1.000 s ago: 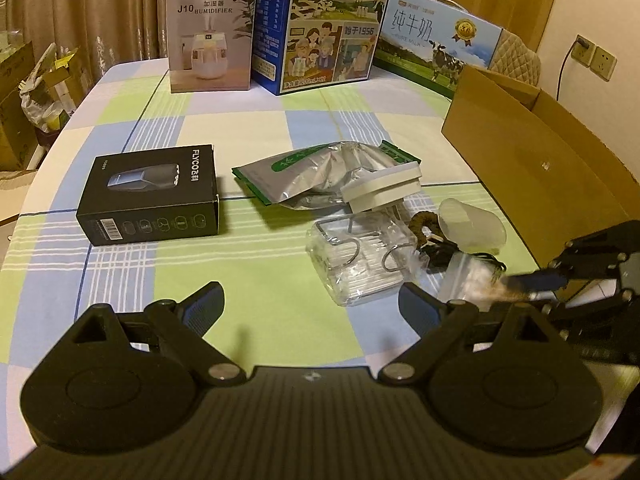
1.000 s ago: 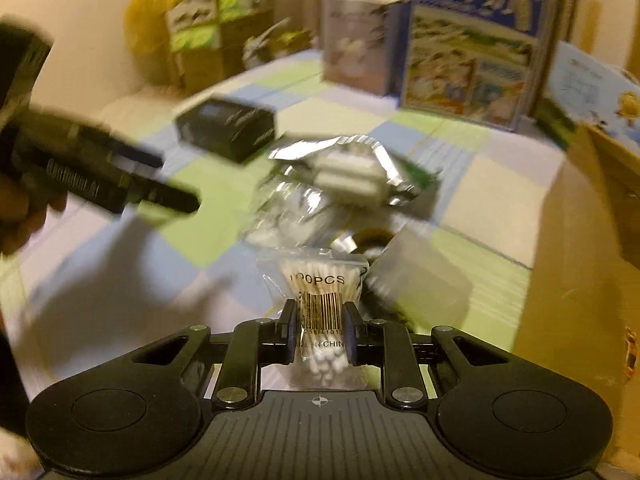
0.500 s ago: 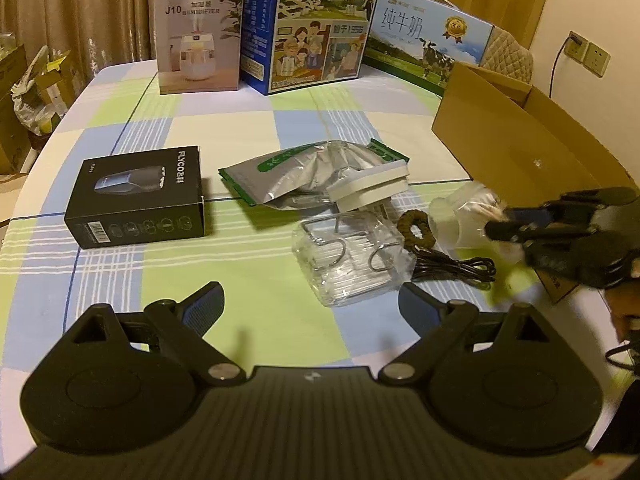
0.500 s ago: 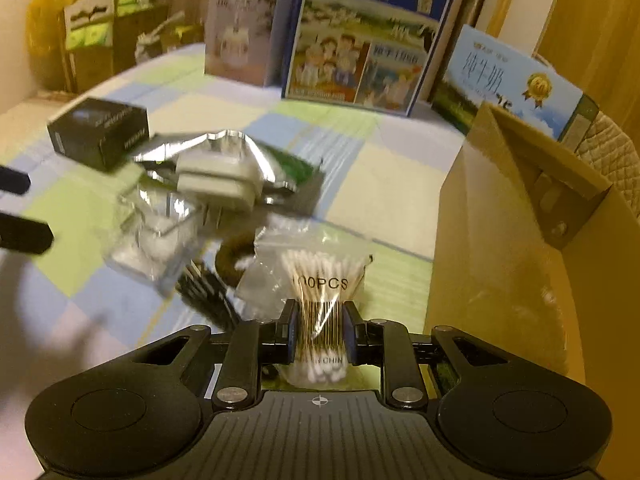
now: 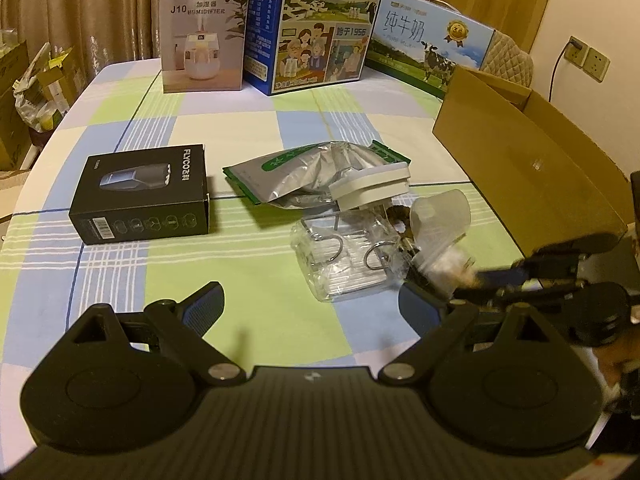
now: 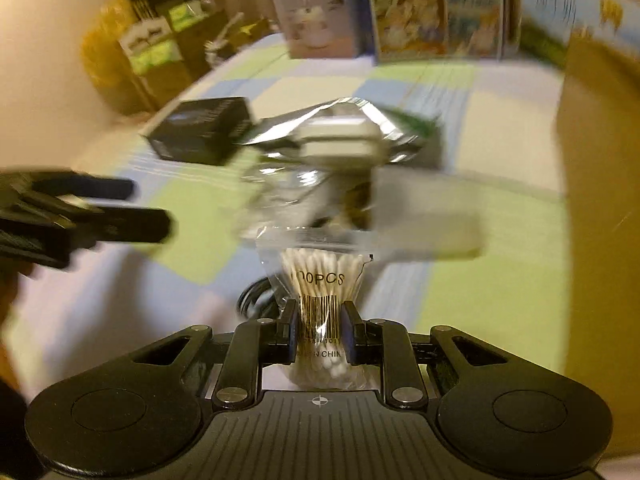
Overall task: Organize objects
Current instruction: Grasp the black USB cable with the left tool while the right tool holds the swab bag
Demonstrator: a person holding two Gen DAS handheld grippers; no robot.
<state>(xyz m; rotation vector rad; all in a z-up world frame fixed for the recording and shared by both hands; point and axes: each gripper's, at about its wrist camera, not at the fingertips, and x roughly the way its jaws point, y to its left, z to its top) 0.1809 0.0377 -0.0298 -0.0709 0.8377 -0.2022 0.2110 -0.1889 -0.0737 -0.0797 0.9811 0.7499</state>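
Observation:
My right gripper (image 6: 318, 330) is shut on a clear bag of cotton swabs (image 6: 320, 276) and holds it above the table; it shows blurred in the left wrist view (image 5: 448, 270). My left gripper (image 5: 310, 306) is open and empty, low over the checked tablecloth. Ahead of it lie a black Flyco box (image 5: 142, 194), a silver foil pouch (image 5: 308, 170), a white adapter (image 5: 370, 188), a clear pack with metal hooks (image 5: 346, 258) and a translucent cup (image 5: 440, 212). The open cardboard box (image 5: 528, 164) stands at the right.
A humidifier box (image 5: 200, 36) and two milk cartons (image 5: 316, 20) stand along the far table edge. A black cable (image 6: 252, 300) lies under the swab bag. Cluttered boxes sit on the floor at the left (image 5: 36, 88).
My right gripper, still holding the swab bag, swung away from the cardboard box back toward the middle of the table, close to the left gripper. The left gripper stayed open and nearly still.

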